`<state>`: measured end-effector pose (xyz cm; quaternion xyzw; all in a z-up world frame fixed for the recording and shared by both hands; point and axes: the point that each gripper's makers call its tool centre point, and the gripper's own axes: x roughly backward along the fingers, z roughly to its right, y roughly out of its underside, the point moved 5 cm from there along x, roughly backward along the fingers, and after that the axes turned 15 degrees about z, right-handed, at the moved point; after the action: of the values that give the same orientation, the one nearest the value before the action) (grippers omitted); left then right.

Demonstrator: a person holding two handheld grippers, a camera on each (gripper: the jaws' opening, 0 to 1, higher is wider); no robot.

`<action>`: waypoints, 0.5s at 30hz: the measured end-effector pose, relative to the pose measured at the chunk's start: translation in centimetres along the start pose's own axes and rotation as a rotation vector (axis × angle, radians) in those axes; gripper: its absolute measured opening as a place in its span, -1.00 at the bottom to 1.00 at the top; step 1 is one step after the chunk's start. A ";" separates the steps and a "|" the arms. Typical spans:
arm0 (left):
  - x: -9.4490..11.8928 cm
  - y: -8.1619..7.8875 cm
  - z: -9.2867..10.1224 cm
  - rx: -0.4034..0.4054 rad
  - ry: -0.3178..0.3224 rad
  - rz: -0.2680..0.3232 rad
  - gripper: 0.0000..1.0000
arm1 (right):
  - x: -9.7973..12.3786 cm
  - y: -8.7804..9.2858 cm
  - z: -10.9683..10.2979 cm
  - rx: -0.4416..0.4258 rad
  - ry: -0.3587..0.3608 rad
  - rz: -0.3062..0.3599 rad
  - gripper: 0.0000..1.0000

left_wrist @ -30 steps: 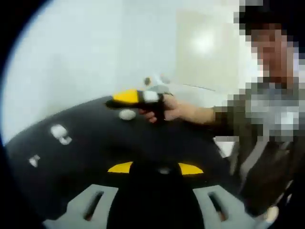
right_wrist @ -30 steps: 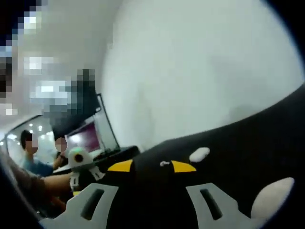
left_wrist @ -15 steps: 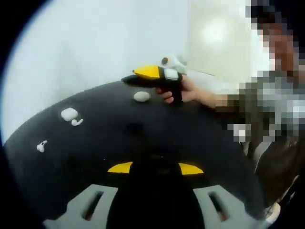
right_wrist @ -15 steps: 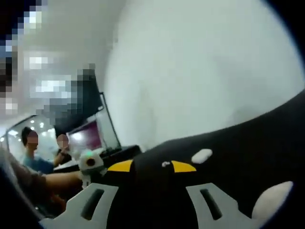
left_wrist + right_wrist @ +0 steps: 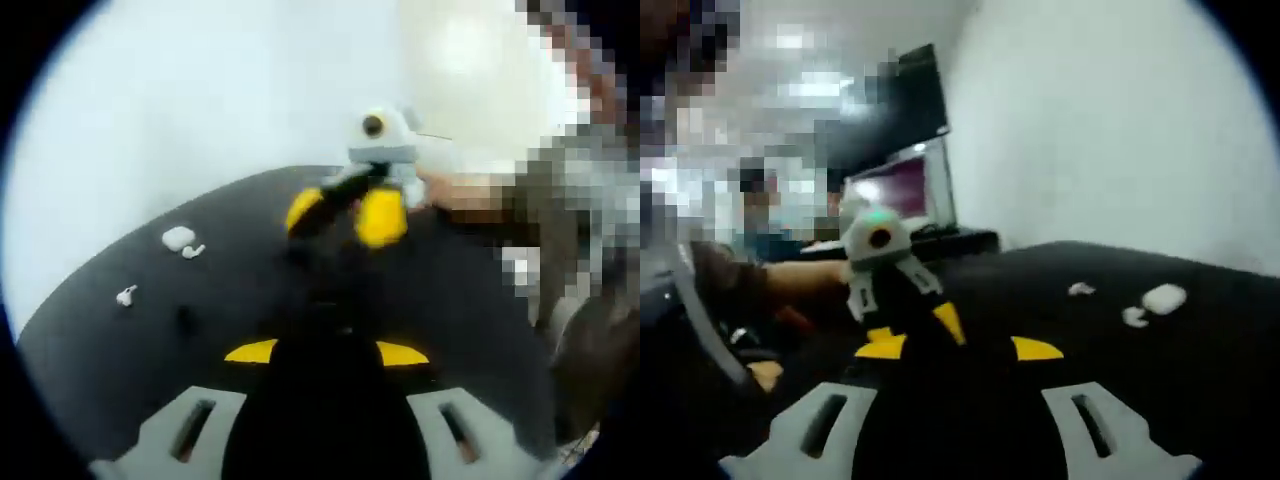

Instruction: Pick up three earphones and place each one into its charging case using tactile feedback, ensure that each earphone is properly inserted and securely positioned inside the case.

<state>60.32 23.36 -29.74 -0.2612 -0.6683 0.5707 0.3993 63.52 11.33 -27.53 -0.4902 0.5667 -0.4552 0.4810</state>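
On the black table (image 5: 150, 330) lies a white charging case (image 5: 178, 237) with a white earphone (image 5: 193, 251) just beside it. A second earphone (image 5: 126, 295) lies further left. My left gripper (image 5: 325, 353) is open and holds nothing, well short of them. My right gripper (image 5: 342, 213) hovers over the table's middle, its yellow tips apart and pointing this way. In the right gripper view, a case (image 5: 1164, 297) and two earphones (image 5: 1134, 317) (image 5: 1080, 290) lie at the right. My right gripper (image 5: 958, 348) is open and empty, and the left gripper (image 5: 890, 275) faces it.
A lit monitor (image 5: 902, 185) stands beyond the table's far edge. A person's hand and sleeve (image 5: 480, 195) hold the right gripper from the right. A white wall (image 5: 200, 100) rises behind the table. People sit in the blurred background at the left of the right gripper view.
The right gripper has turned from side-on to point at the left gripper and moved nearer. The right gripper view has swung, so the case and earphones now sit at its right.
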 end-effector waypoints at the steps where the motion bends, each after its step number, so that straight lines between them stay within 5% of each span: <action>1: 0.1 0.0 -0.1 -0.018 -0.041 0.012 -0.33 | -0.4 0.5 -0.4 0.006 -0.017 -0.019 -0.04; 5: 0.6 0.2 -0.1 -0.017 -0.116 0.052 -0.36 | -1.7 1.4 -0.8 0.029 -0.040 -0.043 0.00; 15: 0.5 0.3 -0.5 0.000 -0.146 0.083 -0.34 | -1.6 2.3 -0.2 -0.024 -0.042 -0.088 0.18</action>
<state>60.47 24.11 -29.89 -0.2463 -0.6841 0.6043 0.3258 63.09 13.15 -29.63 -0.5298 0.5396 -0.4588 0.4666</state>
